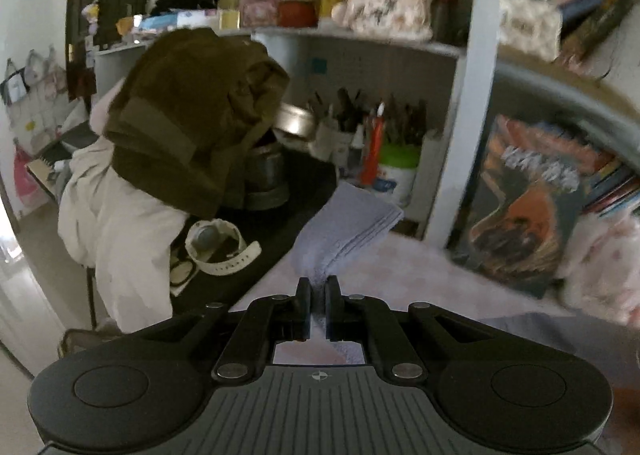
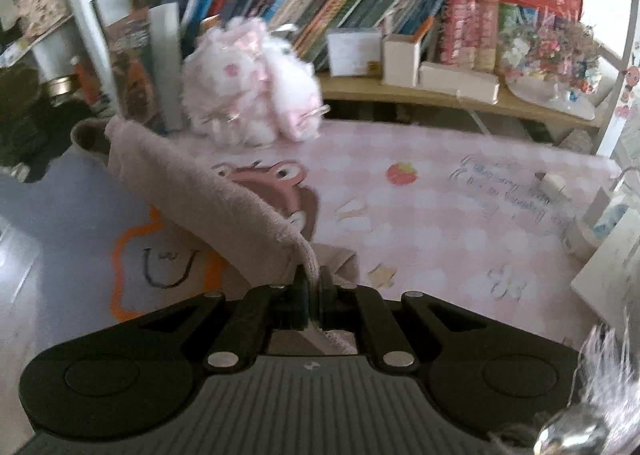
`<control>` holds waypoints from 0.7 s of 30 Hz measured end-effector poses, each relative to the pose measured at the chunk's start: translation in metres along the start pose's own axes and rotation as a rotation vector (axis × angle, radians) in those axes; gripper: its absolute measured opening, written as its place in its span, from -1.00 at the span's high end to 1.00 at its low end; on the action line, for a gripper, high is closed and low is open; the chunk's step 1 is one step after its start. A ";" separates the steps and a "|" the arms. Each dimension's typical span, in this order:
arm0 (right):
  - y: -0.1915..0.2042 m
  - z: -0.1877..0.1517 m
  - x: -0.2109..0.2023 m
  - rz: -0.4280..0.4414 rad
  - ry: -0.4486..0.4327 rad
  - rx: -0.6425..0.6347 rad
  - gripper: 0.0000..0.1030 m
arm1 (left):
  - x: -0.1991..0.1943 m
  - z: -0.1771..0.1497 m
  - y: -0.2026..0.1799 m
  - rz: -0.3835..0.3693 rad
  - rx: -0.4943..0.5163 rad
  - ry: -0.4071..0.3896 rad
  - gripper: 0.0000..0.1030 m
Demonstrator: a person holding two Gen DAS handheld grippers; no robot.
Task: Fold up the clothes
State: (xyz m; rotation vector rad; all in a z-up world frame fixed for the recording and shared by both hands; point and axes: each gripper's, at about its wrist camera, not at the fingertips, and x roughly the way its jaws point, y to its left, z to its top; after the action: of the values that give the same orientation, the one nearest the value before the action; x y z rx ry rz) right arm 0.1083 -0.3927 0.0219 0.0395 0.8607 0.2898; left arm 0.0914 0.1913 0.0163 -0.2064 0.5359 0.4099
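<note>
In the left wrist view my left gripper point(image 1: 318, 287) is shut on the edge of a pale lavender-grey cloth point(image 1: 348, 221) and holds it lifted, its folded layers fanning away toward the shelf. In the right wrist view my right gripper point(image 2: 314, 283) is shut on a pinkish-beige fleece garment point(image 2: 208, 191) that rises as a ridge to the upper left above the desk. A blue-grey cloth with an orange printed outline point(image 2: 132, 255) lies flat under it on the left.
The pink checked desk mat point(image 2: 440, 215) spreads to the right. A fluffy pink plush point(image 2: 252, 91) sits at the back by a bookshelf point(image 2: 400, 7). A chair with white and olive clothes point(image 1: 192, 111), a watch point(image 1: 218, 245) and pen cups point(image 1: 396, 171) are on the left.
</note>
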 end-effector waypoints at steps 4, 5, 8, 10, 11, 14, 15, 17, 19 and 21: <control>0.031 -0.011 -0.014 0.047 0.045 -0.001 0.93 | 0.033 0.004 0.007 0.032 0.019 0.029 0.88; 0.040 -0.013 -0.017 0.059 0.056 -0.004 0.92 | 0.038 0.004 0.005 0.044 0.039 0.039 0.84; 0.055 -0.011 -0.022 0.080 0.079 -0.015 0.93 | 0.041 0.000 -0.003 0.079 0.125 0.047 0.76; 0.056 -0.003 -0.019 0.063 0.077 -0.028 0.93 | 0.026 -0.009 -0.015 0.097 0.216 0.025 0.73; 0.055 0.002 -0.018 0.053 0.076 -0.034 0.93 | 0.013 -0.016 -0.022 0.086 0.261 0.005 0.72; 0.038 0.020 0.000 0.012 0.087 -0.066 0.93 | -0.028 -0.044 -0.043 -0.061 0.321 -0.015 0.54; 0.030 0.028 0.010 -0.005 0.094 -0.086 0.93 | -0.040 -0.055 -0.051 -0.121 0.330 -0.003 0.52; 0.015 0.044 0.034 -0.053 0.109 -0.142 0.93 | -0.056 -0.078 -0.071 -0.217 0.356 0.046 0.51; 0.005 0.062 0.067 -0.133 0.133 -0.237 0.93 | -0.069 -0.098 -0.093 -0.285 0.403 0.108 0.51; -0.001 0.072 0.099 -0.220 0.154 -0.351 0.92 | -0.077 -0.118 -0.111 -0.315 0.443 0.158 0.51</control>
State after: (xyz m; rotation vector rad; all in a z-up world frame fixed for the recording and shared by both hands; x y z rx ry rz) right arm 0.2235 -0.3610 -0.0046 -0.4065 0.9477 0.2359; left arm 0.0254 0.0320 -0.0327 0.1052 0.7226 -0.0373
